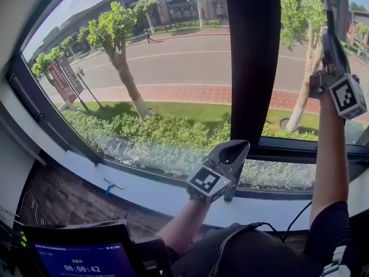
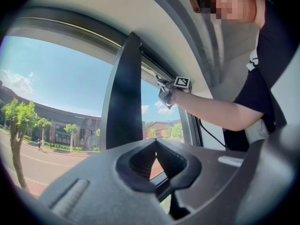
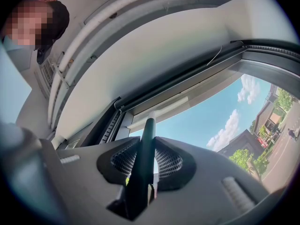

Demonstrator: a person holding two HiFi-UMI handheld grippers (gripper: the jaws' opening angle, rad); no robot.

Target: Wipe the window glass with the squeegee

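- Squeegee (image 3: 143, 170) handle, a slim dark rod, stands upright between the jaws of the right gripper (image 3: 146, 149), which are closed tight on it. Their meshed pads press it from both sides.
- In the head view the right gripper (image 1: 330, 42) is lifted high on an outstretched arm, at the upper right corner of the window glass (image 1: 173, 85). The squeegee (image 1: 330, 22) handle runs on upward past the jaws toward the top edge of the pane. Its blade cannot be made out in any view.
- The right gripper's marker cube (image 1: 347, 97) sits below the jaws, facing the camera.
- The left gripper (image 1: 235, 149) hangs low, near the bottom edge of the glass and just above the window sill (image 1: 144, 192), at the foot of the dark upright frame post (image 1: 245, 62).
- In its own view the left gripper (image 2: 155, 144) has its jaw tips brought together, with nothing held between them.
- The frame post splits the window into a wide left pane and a narrower right one. Beyond the glass lie a road, trees and a hedge.
- A small light-blue object (image 1: 110, 186) lies on the sill toward its left end, well apart from both grippers. What it is cannot be told.
- A dark screen (image 1: 81, 258) with a timer readout shows at the bottom left of the head view.
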